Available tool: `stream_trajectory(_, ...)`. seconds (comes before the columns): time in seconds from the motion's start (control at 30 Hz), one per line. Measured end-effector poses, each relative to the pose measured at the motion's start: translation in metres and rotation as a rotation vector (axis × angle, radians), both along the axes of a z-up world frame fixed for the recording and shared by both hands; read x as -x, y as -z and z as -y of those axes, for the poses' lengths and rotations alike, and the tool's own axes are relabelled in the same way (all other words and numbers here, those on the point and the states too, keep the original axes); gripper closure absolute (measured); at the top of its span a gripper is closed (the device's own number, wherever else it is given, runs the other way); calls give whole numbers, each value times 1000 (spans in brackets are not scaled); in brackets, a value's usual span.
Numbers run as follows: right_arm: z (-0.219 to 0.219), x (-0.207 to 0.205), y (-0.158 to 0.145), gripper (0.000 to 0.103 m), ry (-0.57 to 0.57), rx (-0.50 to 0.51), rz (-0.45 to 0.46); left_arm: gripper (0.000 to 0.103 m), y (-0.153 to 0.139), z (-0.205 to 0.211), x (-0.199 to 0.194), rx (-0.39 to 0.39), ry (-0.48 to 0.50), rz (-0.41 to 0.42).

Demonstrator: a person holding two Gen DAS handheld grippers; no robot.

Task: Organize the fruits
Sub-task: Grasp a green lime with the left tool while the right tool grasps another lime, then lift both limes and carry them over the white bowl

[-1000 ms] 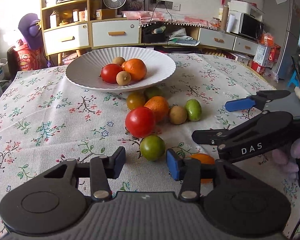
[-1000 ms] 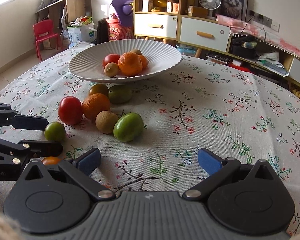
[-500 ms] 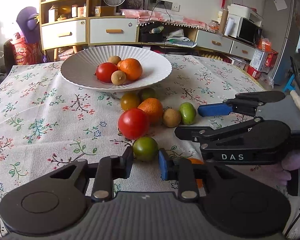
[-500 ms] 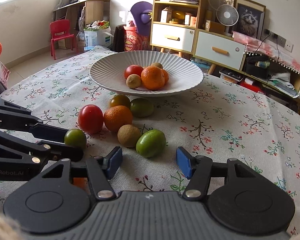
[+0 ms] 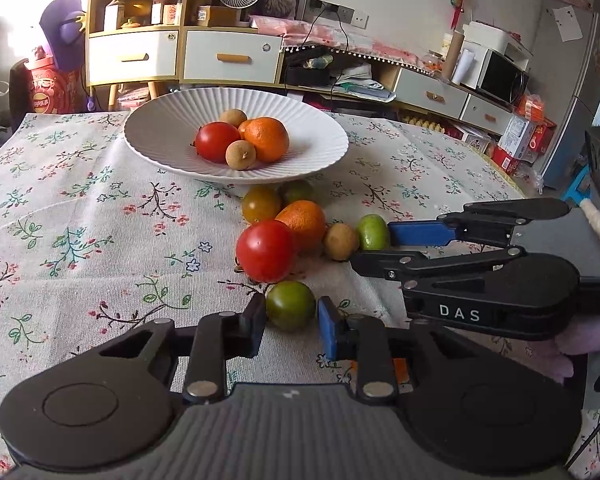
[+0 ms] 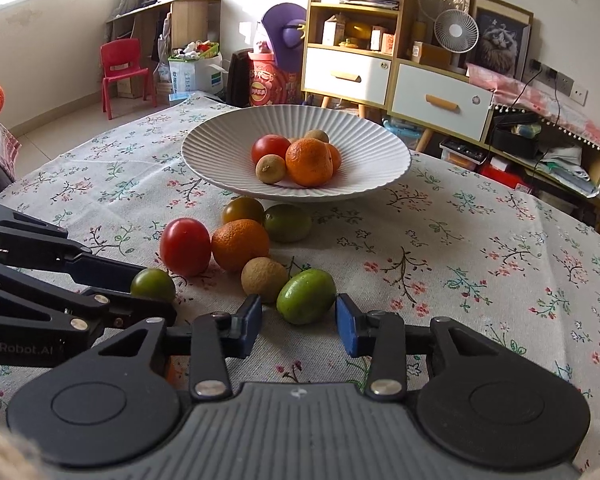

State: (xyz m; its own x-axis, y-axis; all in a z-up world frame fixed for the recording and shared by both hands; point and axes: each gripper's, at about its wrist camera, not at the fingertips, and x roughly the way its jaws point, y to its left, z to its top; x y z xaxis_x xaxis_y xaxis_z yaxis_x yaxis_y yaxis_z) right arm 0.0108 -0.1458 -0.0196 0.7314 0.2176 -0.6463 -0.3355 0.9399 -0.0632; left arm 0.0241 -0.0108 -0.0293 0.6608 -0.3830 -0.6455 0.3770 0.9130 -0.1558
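Floral tablecloth [image 5: 100,208] (fruit bowl [image 5: 156,148] behind).

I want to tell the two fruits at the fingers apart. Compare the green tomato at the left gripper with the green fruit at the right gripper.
The green tomato is round; the green fruit is longer, egg-shaped. The tomato is darker, olive with a brownish tinge; the fruit is bright lime green. The tomato sits next to the red tomato; the fruit lies beside a brown longan. Both rest on the floral tablecloth, each between a gripper's fingers.

A lived-in home: floral tablecloth [image 5: 80,208], drawer cabinets [image 5: 180,56], microwave [image 5: 500,78], child's red chair [image 6: 122,72].
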Motion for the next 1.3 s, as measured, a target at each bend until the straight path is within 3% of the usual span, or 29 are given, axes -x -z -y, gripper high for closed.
stream_trajectory(0.1,2,-1,-1,74,8,-9,-4,83,0,1,0,-3,3,2)
stream_trajectory(0.63,11,-5,-14,77,38,-93,-26,84,-19,-6,0,-10,-5,48)
stream_trajectory(0.77,14,-7,-22,88,43,-126,-13,84,-29,-9,-5,-9,-28,79)
stream_trajectory(0.9,13,-13,-20,88,60,-95,-41,84,-33,-12,-10,-2,-50,84)
stream_trajectory(1.03,14,-8,-14,77,49,-117,-60,84,-34,-13,-9,6,-55,75)
stream_trajectory(1.2,10,-10,-9,72,40,-107,-73,84,-32,-9,-6,-8,-37,75)
stream_trajectory(1.3,9,-12,-8,76,38,-102,-73,84,-32,-8,-5,-13,-27,73)
